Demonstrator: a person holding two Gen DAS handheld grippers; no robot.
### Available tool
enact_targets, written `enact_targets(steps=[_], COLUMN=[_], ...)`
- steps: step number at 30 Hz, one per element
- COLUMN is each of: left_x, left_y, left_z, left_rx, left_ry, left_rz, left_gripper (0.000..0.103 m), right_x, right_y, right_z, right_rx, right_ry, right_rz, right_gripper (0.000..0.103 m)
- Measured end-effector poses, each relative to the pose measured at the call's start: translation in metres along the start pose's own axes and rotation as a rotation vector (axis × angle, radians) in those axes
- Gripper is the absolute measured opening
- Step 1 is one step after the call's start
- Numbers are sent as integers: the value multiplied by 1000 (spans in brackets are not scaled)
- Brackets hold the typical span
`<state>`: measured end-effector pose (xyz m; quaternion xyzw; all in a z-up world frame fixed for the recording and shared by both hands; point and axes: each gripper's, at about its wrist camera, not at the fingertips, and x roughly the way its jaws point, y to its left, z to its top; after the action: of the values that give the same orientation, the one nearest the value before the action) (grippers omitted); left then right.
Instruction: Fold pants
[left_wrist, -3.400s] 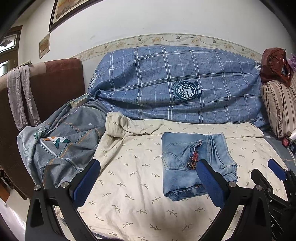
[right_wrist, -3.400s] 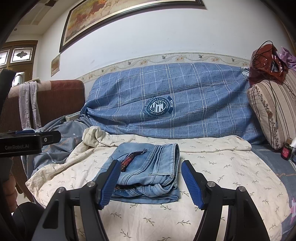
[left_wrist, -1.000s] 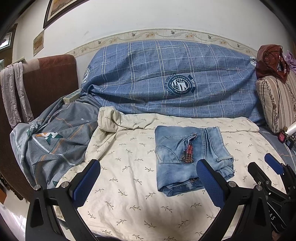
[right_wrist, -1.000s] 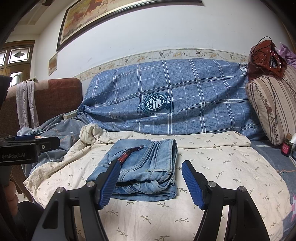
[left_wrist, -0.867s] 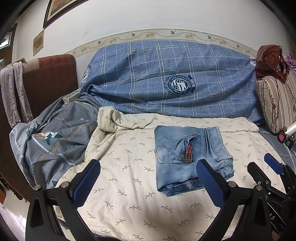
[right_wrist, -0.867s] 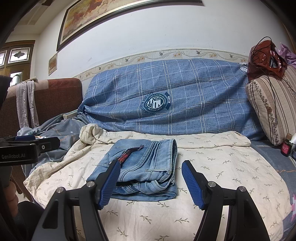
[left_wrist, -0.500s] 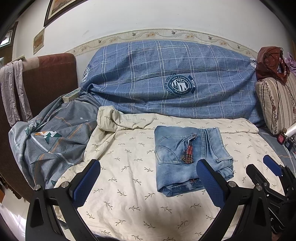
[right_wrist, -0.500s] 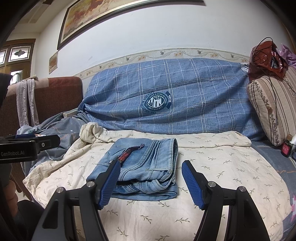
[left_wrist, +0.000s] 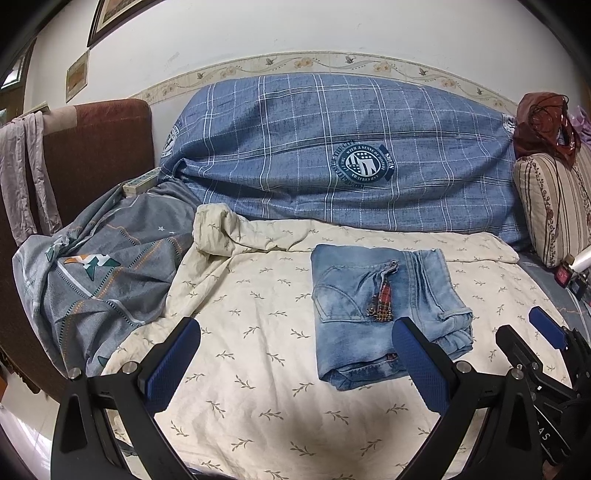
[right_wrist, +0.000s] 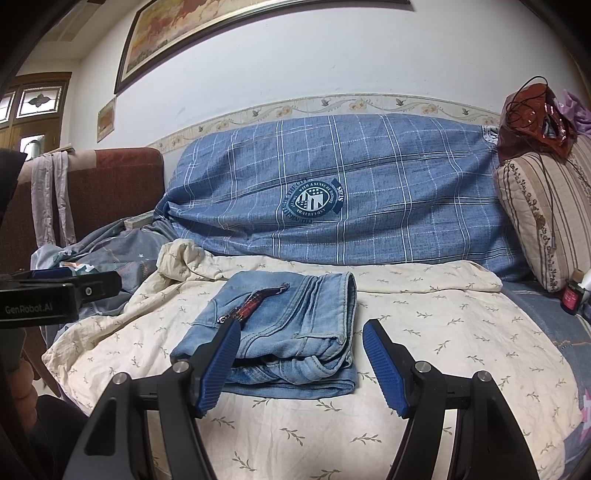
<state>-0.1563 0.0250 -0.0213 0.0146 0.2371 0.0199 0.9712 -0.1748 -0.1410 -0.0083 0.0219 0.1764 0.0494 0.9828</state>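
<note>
The painting (right_wrist: 207, 33) is cut off by the frame's top edge. Lower right, small bottles (right_wrist: 572, 291) are too small to identify. The jeans' (right_wrist: 280, 332) inner layers are hidden.

We see both views evenly lit by soft indoor light, sharp through the centre, with strong fisheye bending and black vignetting at the corners. A faint shadow falls on the cream sheet (left_wrist: 258, 325) near the bottom of the left view, and the white wall (right_wrist: 332, 55) looks bright without glare.
</note>
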Motion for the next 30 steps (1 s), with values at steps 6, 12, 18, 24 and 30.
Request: enact_targets(steps=[6,12,18,24,30], left_x=[11,22,24,25,24], left_y=[11,19,24,28,27], left_z=[-5,-11,-13,-14,-14], left_rx=[-17,-25,-31,-42,-36], left_ry=[14,35,37,43,39], left_rz=[8,23,22,13,12], left_gripper=[103,103,103,103,103], right_x=[4,8,11,11,12], right_y=[6,13,16,16,10], right_z=[-2,-3,-4,-5,-3], right_rx=[-19,-40,-46,-43,-9], right_ry=[12,26,32,37,40], right_rz=[-4,-7,-9,-8,-7], right_gripper=[72,72,72,72,72])
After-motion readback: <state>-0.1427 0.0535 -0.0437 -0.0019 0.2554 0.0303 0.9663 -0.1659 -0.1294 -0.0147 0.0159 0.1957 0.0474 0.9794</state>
